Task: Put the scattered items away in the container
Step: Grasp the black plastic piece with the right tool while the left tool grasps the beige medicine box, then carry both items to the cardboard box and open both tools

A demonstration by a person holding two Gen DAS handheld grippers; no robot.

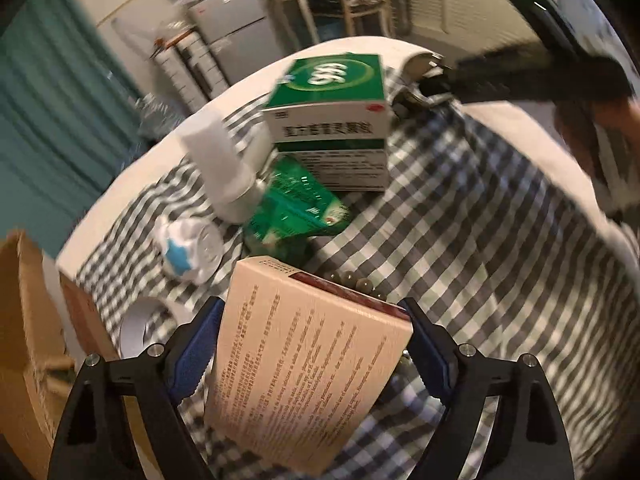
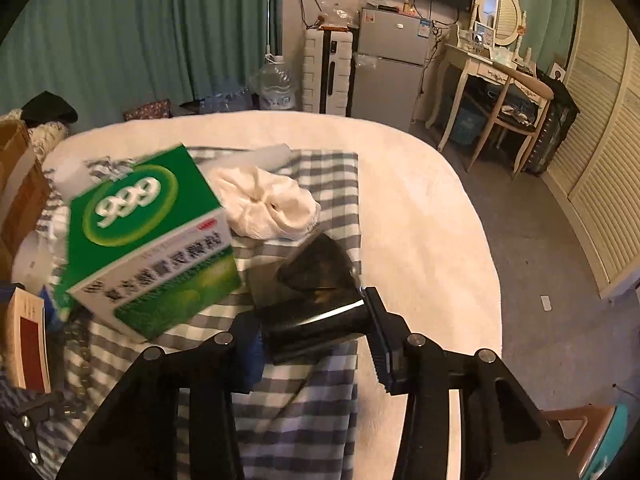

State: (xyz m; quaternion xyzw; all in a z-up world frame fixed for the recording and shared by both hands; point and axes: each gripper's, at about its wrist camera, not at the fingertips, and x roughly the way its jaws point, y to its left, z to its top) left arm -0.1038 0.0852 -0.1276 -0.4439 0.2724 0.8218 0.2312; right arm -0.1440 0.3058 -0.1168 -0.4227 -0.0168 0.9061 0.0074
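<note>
- Left gripper (image 1: 310, 344): jaws wide, a beige carton (image 1: 308, 364) standing tilted between the blue pads. The carton's edges sit at or just inside the pads; actual pressing contact cannot be confirmed, as the frame is motion-blurred.
- Beige carton: printed text on its broad face, a dark red band along the upper edge; seen again at the far left edge of the right wrist view (image 2: 26, 344).
- Right gripper (image 2: 320, 344): jaws narrowed onto a black object (image 2: 316, 300) with a glossy lower body and a dark triangular top. Both pads meet its sides; its identity cannot be told.
- Green-and-white box (image 1: 332, 120), marked "999": resting on the checked cloth (image 1: 460, 260), just left of the black object in the right wrist view (image 2: 148, 240).
- White bottle (image 1: 220, 168): lying tilted, just left of the green-and-white box.
- Green packet (image 1: 296, 208): crumpled, below the green-and-white box and touching the white bottle.
- Small white-and-blue item (image 1: 188, 248): on the cloth, near the packet; blurred.
- White bundle of fabric (image 2: 268, 204): on the cloth beyond the black object.
- White bed surface (image 2: 420, 200): under the checked cloth.
- Cardboard box (image 1: 28, 320): open, at the left edge beside the bed.
</note>
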